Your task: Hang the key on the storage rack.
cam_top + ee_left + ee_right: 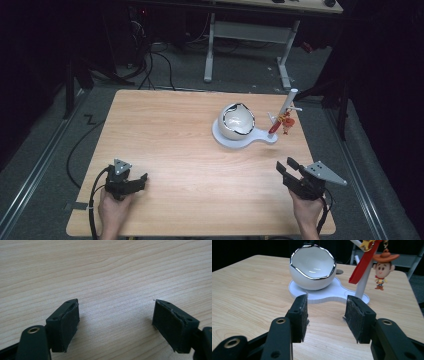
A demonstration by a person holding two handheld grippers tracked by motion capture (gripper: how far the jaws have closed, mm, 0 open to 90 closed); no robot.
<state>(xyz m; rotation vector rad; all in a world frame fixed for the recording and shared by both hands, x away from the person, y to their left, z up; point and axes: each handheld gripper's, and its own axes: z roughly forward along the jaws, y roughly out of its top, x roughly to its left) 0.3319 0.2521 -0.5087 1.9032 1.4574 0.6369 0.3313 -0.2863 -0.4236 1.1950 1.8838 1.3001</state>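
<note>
Eggshell-shaped bowl [237, 120] sits on a white stand [227, 141] at the far right part of the wooden table [170, 130], beside a slanted post [285, 107] with a red strap and a small cowboy keychain [288, 122] hanging from it. Right gripper [286, 167] points toward the bowl, jaws apart and empty, well short of the stand. Left gripper [141, 178] rests low over bare wood, jaws wide apart, empty.

Bowl [237, 120] on stand [243, 138], keychain [287, 121] right
</note>
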